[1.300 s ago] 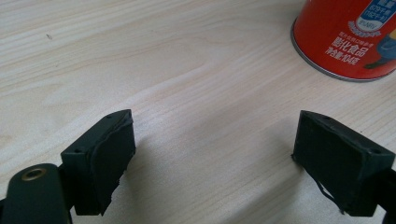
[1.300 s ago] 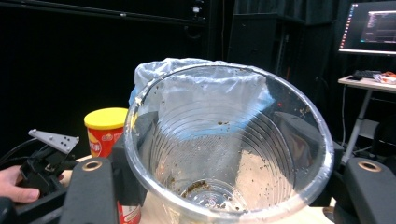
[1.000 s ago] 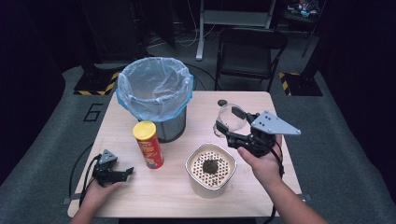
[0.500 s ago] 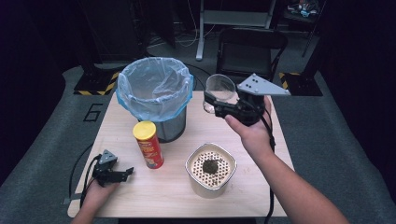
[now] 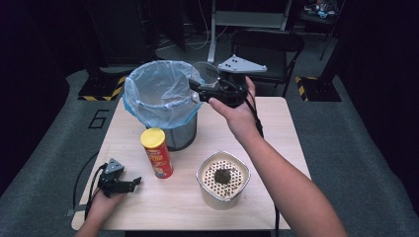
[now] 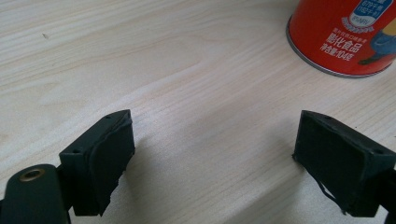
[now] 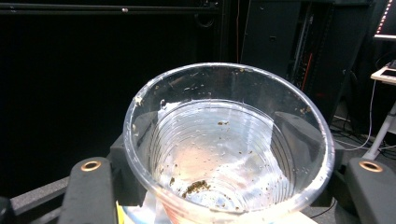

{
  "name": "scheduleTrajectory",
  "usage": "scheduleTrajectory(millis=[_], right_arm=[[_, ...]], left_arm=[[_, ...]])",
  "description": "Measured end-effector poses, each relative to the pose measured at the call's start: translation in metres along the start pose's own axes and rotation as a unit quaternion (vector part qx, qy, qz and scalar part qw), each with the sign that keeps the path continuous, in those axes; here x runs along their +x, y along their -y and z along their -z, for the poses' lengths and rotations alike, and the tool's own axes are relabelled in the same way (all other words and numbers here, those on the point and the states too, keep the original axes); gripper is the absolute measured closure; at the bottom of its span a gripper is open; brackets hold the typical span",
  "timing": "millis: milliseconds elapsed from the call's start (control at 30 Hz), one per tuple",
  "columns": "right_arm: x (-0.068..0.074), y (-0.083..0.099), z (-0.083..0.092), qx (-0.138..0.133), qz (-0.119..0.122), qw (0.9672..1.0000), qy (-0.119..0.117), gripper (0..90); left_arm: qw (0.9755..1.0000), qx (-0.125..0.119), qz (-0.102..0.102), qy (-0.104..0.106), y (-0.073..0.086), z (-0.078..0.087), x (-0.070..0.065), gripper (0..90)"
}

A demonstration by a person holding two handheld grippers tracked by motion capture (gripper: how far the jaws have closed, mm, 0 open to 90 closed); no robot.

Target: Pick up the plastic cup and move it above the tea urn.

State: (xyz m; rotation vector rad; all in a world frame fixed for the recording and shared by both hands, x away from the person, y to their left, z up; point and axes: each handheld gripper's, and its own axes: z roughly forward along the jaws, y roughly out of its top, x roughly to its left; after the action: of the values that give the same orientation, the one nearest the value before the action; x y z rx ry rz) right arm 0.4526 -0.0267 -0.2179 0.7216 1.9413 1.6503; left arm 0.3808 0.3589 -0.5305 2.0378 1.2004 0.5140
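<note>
My right gripper [image 5: 198, 85] is shut on a clear plastic cup [image 5: 205, 72], held in the air at the right rim of a metal bin lined with a blue bag [image 5: 148, 106]. In the right gripper view the cup [image 7: 229, 140] sits between the jaws, with wet dark bits stuck inside and a small clump at its bottom. My left gripper [image 5: 129, 183] rests on the table at the front left, its jaws [image 6: 215, 154] wide open over bare wood. A red snack can [image 5: 157, 153] with a yellow lid stands just right of it, and its base [image 6: 343, 35] shows close ahead.
A white container [image 5: 210, 197] with a perforated insert and a dark lump on it stands at the table's front middle. The wooden table [image 5: 276, 128] is bare at the right. A black chair and a desk frame stand behind the table.
My right gripper has carried the cup up and to the left, from beside the white container to the bin's right rim. The left gripper has stayed still.
</note>
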Motion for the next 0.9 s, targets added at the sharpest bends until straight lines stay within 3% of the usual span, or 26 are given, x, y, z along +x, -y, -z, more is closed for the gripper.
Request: scheduleTrajectory(millis=[167,300,900], right_arm=[[0.003,-0.004,-0.021,0.008,0.018,0.9998,-0.006,32.5],[0.003,-0.006,-0.046,0.02,0.012,0.9997,0.003,32.3],[0.009,-0.002,-0.105,0.052,0.01,0.9979,0.038,32.3]], left_arm=[[1.0,0.002,0.0,0.001,0.0,0.0,0.0,11.6],[1.0,0.002,0.0,0.002,0.0,0.0,0.0,11.7],[1.0,0.003,-0.003,0.002,0.0,0.0,0.0,11.8]])
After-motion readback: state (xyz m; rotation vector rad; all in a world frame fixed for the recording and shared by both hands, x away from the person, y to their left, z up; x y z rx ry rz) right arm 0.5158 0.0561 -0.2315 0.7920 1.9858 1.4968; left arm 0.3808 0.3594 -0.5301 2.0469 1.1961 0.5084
